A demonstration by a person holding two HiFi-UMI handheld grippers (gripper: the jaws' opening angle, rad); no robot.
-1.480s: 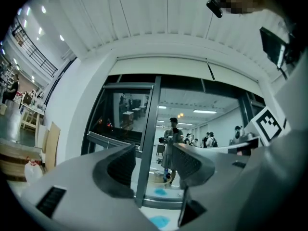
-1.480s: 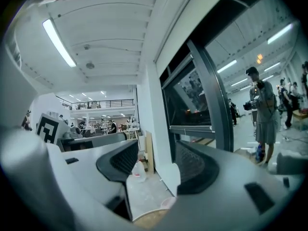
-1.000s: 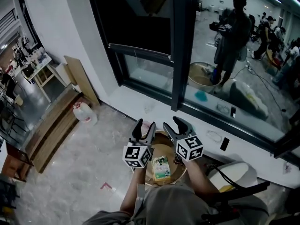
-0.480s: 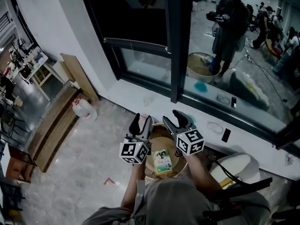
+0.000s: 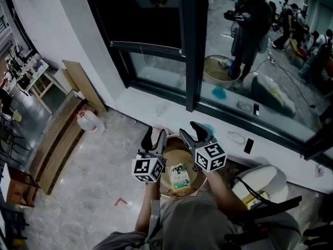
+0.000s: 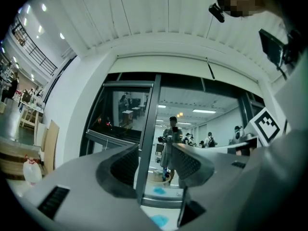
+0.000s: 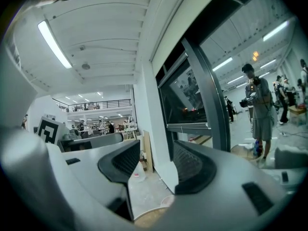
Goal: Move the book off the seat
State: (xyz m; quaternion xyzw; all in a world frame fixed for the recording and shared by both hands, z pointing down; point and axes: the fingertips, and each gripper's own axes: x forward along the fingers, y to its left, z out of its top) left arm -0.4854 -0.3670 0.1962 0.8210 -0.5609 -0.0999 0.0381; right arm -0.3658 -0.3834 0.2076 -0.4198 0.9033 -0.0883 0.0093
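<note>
**Head view shows book not yet lifted; both grippers empty**

Head view: the book (image 5: 180, 177) lies flat on the round wooden seat (image 5: 174, 151), toward its near edge. No part of the move is done. The left gripper (image 5: 154, 138) and right gripper (image 5: 191, 131) hover over the seat's far edge, clear of the book. A white chair (image 5: 260, 184) stands just right of the seat. Nothing appears to block the reach.

Left gripper view: jaws moderately apart, empty, facing the window frame (image 6: 147, 129).

Right gripper view: jaws likewise apart, empty, with the seat's rim below.

A small book (image 5: 180, 177) with a pale green and white cover lay flat, cover up, on the near part of a round tan seat (image 5: 176, 153), its long edge running roughly away from the person.
</note>
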